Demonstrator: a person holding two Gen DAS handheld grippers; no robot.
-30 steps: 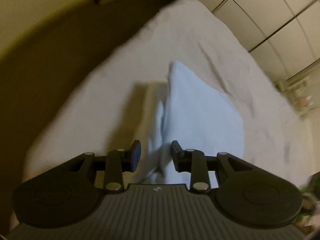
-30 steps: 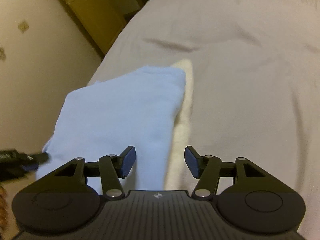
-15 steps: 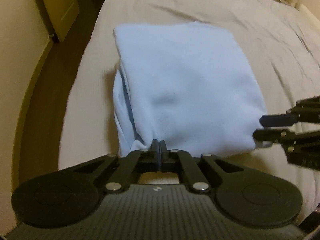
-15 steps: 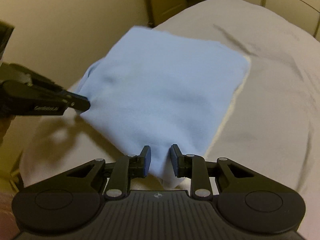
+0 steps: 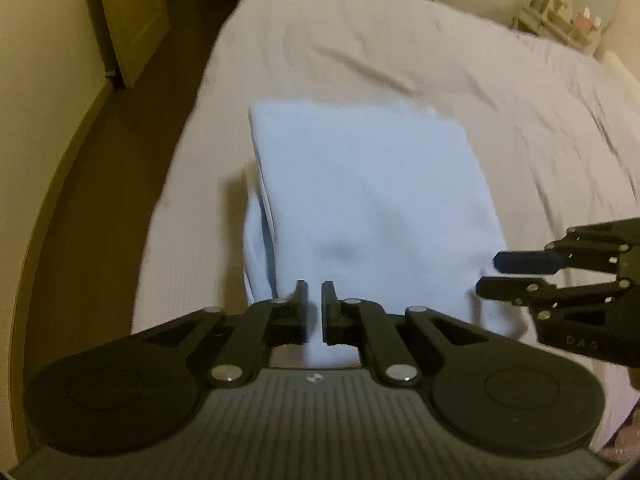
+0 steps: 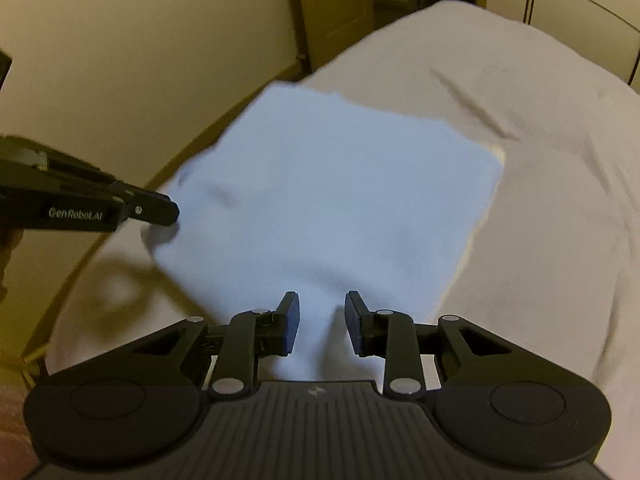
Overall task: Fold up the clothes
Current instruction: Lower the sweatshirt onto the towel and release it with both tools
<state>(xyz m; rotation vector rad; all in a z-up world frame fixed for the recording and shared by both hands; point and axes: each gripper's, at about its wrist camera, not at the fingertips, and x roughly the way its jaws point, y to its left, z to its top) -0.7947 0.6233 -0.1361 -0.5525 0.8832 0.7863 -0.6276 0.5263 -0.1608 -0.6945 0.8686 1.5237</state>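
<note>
A light blue folded garment (image 5: 360, 200) lies as a rough square on the white bed (image 5: 400, 48); it also shows in the right wrist view (image 6: 340, 192). My left gripper (image 5: 315, 292) sits at the garment's near left corner, its jaws slightly parted with cloth between them. My right gripper (image 6: 320, 312) is open over the near right corner, with cloth lying between its fingers. The right gripper also shows from the side in the left wrist view (image 5: 492, 276). The left gripper shows at the left of the right wrist view (image 6: 160, 212).
The bed's left edge drops to a dark wooden floor (image 5: 100, 184) beside a cream wall (image 5: 36, 60) and a door (image 5: 132, 16). White wardrobe doors (image 6: 580, 0) stand behind the bed. A shelf with small items (image 5: 572, 20) is at the far right.
The left jaws, pressed shut half a second ago, have parted slightly. The right jaws have opened wider. The garment now lies flatter on the bed, and both grippers sit a little further back.
</note>
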